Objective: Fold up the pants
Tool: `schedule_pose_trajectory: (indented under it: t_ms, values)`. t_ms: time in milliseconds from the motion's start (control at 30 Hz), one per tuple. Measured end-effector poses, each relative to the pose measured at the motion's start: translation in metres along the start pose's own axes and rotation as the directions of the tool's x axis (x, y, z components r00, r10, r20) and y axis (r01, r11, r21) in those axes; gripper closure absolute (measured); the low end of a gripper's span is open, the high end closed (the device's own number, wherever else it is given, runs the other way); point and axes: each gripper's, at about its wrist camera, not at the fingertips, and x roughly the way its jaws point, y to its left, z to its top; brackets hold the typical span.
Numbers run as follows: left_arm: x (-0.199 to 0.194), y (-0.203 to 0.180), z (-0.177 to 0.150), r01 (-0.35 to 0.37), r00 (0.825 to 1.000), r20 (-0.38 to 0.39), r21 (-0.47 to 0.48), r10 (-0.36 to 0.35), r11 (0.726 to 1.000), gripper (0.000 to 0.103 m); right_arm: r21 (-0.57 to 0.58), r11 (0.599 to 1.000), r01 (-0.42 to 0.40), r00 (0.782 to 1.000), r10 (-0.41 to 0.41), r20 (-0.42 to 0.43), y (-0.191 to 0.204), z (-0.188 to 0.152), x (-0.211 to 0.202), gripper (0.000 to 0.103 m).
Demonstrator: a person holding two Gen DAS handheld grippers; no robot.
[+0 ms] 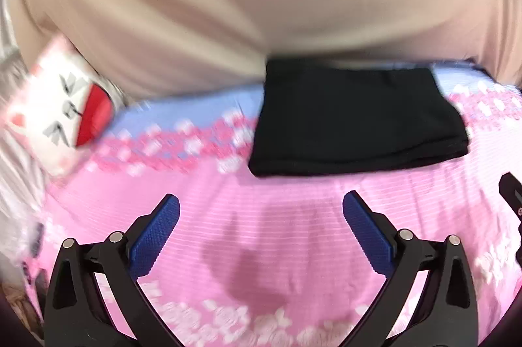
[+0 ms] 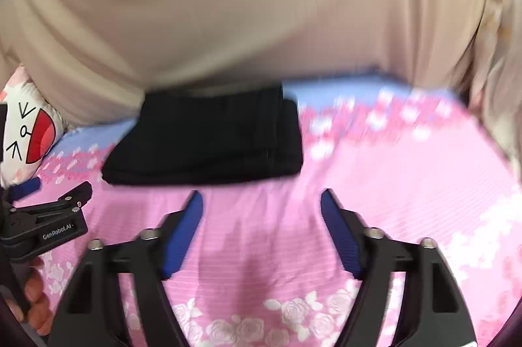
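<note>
The black fabric pants (image 1: 355,121), already folded into 1 compact rectangular stack of several layers, lay on the pink rose-patterned bedsheet (image 1: 261,232), at the far side where the sheet's print turned to a blue band, close against a beige draped cloth (image 1: 228,4) behind. The stack's long axis ran side to side across both views, its thick folded edge facing the tools. It lay ahead of both grippers and apart from them, with bare sheet between: ahead and to the right of the left gripper (image 1: 261,211), ahead and to the left of the right gripper (image 2: 261,206), so it sat roughly between the 2 lines of approach, and neither looked clearly nearer. Both tools, black-framed with blue ribbed pads, had their jaws spread wide with nothing between them; neither touched the cloth. In the right wrist view the left gripper showed at the left edge, held by a hand (image 2: 32,298). 1 white cartoon-face pillow with a red mouth (image 1: 62,115) lay to the left of the stack, well apart. By my judgement the folding was finished or nearly so, with 1 garment, 2 grippers, 1 pillow in sight.
</note>
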Motion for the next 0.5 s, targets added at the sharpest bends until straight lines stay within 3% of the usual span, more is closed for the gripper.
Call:
schedule_pose_trajectory:
  t_ms: [100,267,500]
  values:
    - [-0.038,0.002,-0.003,0.041,0.997,0.066,-0.013,-0.040,0.999,0.005,-0.029,0.999,0.043,0.999,-0.042,0.031,0.006,0.001,-0.018,0.027]
    - [-0.075,0.007,-0.009,0.089,0.990,0.112,-0.036,-0.084,0.995,0.005,0.014,1.000,0.004,1.000,-0.004,0.022,0.007,-0.003,-0.035,0.025]
    - [-0.081,0.013,-0.020,0.121,0.990,0.077,-0.058,-0.116,0.991,0.005,0.015,1.000,0.011,1.000,-0.011,0.005,0.019,-0.013,-0.046,0.023]
